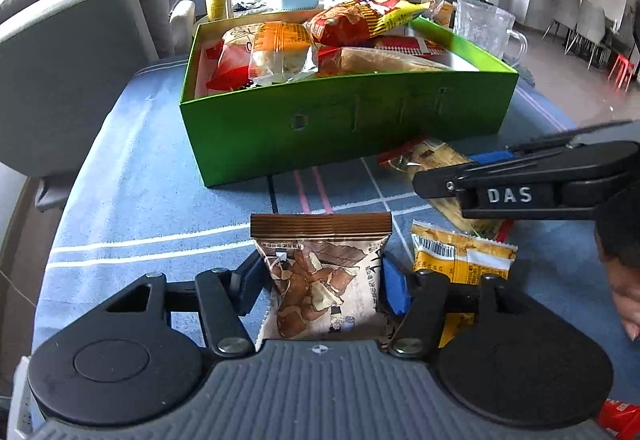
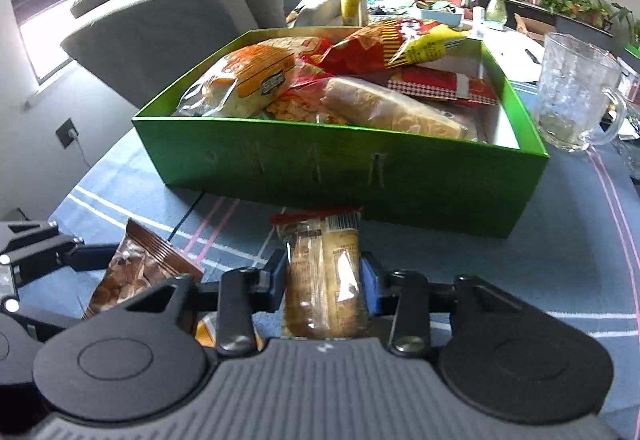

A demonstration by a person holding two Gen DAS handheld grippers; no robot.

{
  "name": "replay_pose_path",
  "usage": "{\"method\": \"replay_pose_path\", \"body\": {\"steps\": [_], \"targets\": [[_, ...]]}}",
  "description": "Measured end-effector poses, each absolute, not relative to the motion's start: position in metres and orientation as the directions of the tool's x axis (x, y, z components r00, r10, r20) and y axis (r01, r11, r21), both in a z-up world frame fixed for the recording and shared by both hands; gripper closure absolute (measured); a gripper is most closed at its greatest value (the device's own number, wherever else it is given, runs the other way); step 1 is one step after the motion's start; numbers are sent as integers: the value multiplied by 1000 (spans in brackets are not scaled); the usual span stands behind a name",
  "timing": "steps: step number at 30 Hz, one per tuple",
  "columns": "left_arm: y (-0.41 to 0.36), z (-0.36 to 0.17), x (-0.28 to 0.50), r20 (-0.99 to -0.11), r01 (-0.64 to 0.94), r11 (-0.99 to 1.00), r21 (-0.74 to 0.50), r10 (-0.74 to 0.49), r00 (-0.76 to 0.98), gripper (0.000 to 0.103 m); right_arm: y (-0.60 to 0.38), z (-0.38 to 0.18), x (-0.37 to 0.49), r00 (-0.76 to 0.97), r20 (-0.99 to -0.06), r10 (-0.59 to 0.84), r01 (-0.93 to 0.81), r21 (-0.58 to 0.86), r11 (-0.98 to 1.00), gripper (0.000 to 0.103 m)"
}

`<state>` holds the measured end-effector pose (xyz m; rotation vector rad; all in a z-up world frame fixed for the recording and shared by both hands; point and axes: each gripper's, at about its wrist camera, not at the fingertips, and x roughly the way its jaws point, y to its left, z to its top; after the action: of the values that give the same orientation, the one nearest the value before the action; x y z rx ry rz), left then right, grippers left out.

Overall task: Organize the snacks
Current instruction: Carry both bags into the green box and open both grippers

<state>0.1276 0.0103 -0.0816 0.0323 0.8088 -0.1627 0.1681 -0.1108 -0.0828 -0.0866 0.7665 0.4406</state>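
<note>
The left gripper [image 1: 322, 282] squeezes a brown snack bag [image 1: 322, 272] between its blue fingers [image 1: 394, 286]. The bag stands up above the blue tablecloth [image 1: 140, 207]. Just to its right a yellow packet [image 1: 460, 260] lies on the cloth. Further right, the right gripper [image 2: 324, 282] has its fingers pressed on a clear bread pack [image 2: 324, 276]. Behind both sits the green box [image 2: 320, 167], full of snacks. A glass mug [image 2: 576, 99] stands beside the box's right end.

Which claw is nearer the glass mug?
Right. The right claw sits on the glass mug's side of the green box; the left claw is farther left.
</note>
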Motion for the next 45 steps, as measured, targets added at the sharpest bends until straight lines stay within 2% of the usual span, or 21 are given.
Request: {"method": "replay_pose_path", "body": {"steps": [13, 23, 33, 45], "targets": [[13, -50, 94, -653, 150, 988, -34, -136, 745, 48, -140, -56, 137, 683, -616, 393, -355, 191, 915, 19], [13, -22, 71, -585, 144, 989, -25, -131, 801, 48, -160, -23, 110, 753, -521, 402, -319, 245, 916, 19], [1, -7, 88, -549, 175, 985, 1, -146, 823, 48, -174, -3, 131, 800, -461, 384, -275, 287, 917, 19], [-13, 3, 142, -535, 202, 979, 17, -162, 829, 48, -183, -6, 181, 798, -468, 380, -223, 357, 907, 19]]}}
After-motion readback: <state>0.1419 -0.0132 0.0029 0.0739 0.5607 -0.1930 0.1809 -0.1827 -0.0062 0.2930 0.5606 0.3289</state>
